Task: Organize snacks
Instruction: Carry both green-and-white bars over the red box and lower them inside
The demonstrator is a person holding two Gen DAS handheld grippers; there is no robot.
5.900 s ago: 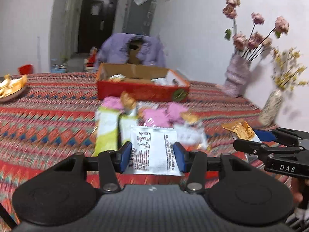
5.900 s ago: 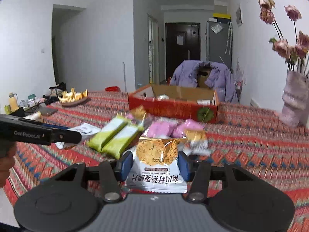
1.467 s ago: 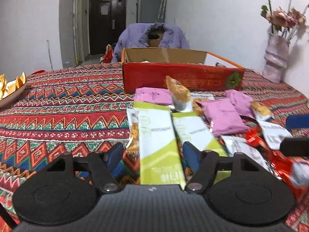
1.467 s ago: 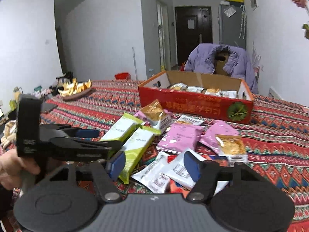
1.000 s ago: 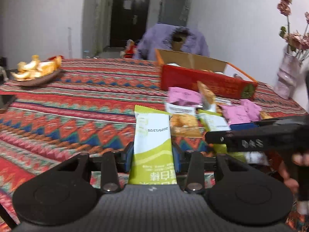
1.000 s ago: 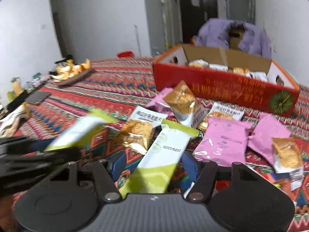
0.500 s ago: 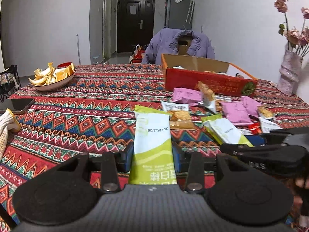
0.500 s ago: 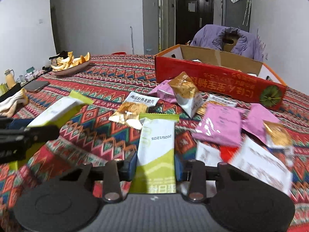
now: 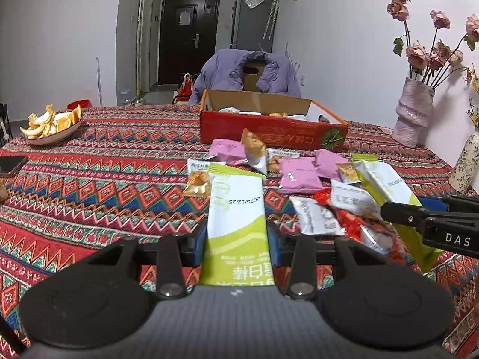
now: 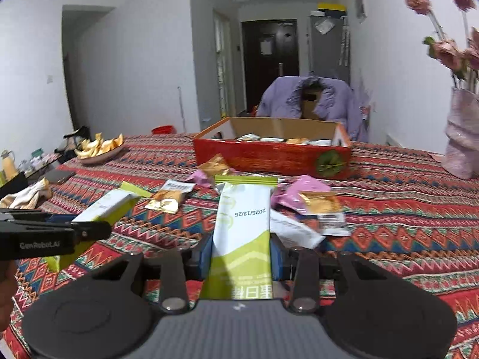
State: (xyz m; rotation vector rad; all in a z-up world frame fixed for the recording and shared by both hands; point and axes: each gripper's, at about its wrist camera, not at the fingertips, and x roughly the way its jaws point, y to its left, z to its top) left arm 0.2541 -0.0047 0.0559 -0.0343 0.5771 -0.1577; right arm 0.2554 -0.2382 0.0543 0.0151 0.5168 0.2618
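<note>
Each gripper — left [image 9: 236, 243], right [image 10: 241, 252] — clamps its own green-white bar (lengthwise between pads).

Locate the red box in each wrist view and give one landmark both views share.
Left wrist: the red box sits upper centre, far across the table, behind the loose snacks.
Right wrist: the red box sits centre, slightly right, beyond the green bar held in the right gripper.
Shared landmark: the purple jacket draped on a chair directly behind the box.
</note>
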